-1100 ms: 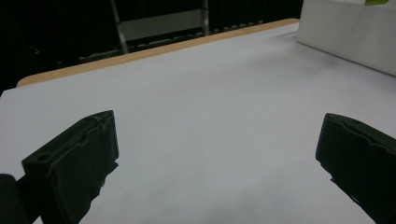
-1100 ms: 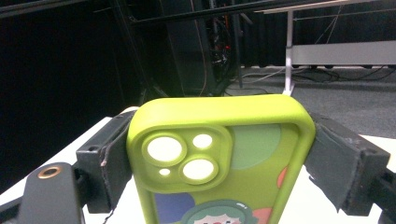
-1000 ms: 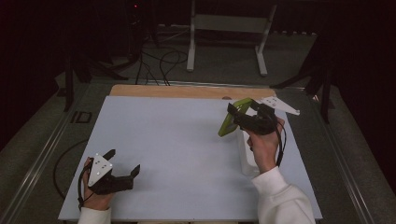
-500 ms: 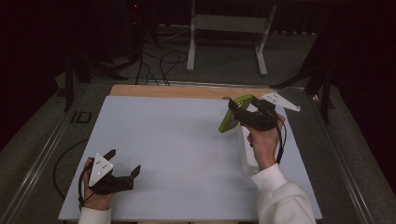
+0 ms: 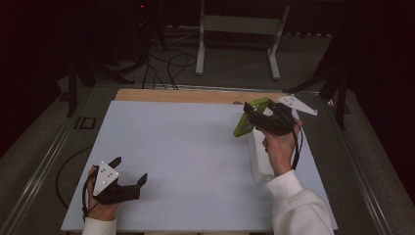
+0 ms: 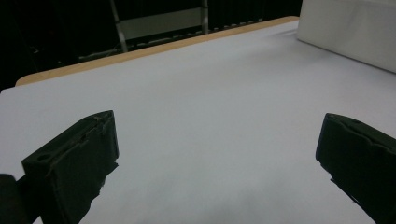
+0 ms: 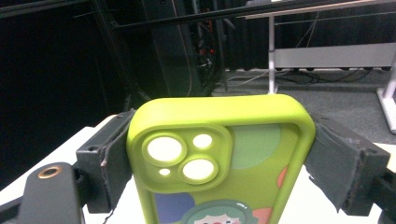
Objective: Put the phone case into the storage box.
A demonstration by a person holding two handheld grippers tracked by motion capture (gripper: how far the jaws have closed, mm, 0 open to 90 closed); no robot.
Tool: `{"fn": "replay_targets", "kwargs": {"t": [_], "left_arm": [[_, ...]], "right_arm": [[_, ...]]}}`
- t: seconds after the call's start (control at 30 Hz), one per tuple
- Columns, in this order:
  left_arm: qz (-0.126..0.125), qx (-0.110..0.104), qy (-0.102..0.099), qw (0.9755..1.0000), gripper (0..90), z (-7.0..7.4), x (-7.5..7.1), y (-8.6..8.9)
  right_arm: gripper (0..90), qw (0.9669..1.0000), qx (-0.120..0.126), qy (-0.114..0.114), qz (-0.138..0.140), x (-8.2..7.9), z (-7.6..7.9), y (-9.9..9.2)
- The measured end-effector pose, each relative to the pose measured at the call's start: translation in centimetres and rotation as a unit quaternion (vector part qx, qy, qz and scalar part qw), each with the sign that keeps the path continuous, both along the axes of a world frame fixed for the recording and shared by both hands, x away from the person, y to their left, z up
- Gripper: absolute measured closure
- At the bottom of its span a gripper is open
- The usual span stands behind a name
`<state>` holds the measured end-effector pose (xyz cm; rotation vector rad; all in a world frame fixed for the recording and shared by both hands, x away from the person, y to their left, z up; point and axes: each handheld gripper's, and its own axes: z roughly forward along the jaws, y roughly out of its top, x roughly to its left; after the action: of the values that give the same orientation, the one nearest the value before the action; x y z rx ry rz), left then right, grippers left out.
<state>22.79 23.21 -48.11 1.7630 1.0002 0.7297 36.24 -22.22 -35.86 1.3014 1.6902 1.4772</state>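
Bench (image 5: 195,147): wide and bare, white box (image 5: 259,156) at its right side.
Phone case (image 5: 250,116): green, lifted above the box's far end.
Right gripper (image 5: 254,117): fingers pinching the case's two edges.
Left gripper (image 5: 128,172): fingers spread, resting well left of the box.
Progress: case picked up; setting it down probably remains.

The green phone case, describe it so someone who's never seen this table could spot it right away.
Start at the white table and go to its far right corner, where the person's right hand lifts the right tool. The green phone case is clamped between that tool's jaws, above the table beside a white box. It is the one lime-green thing here, with camera cut-outs and a cartoon print.
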Motion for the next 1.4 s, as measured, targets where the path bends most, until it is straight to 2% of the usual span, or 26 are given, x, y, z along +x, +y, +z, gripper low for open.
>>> {"fn": "replay_targets", "kwargs": {"t": [0.5,1.4], "left_arm": [[-0.001,0.0,-0.001,1.0,0.0,0.0,0.0,0.0],[-0.004,0.001,0.002,1.0,0.0,-0.1,0.0,-0.2]], "right_arm": [[16.1,0.9995,-0.016,-0.001,-0.026,0.7,-0.2,-0.5],[16.1,0.9974,-0.027,0.005,-0.067,1.9,-0.3,-1.8]]}}
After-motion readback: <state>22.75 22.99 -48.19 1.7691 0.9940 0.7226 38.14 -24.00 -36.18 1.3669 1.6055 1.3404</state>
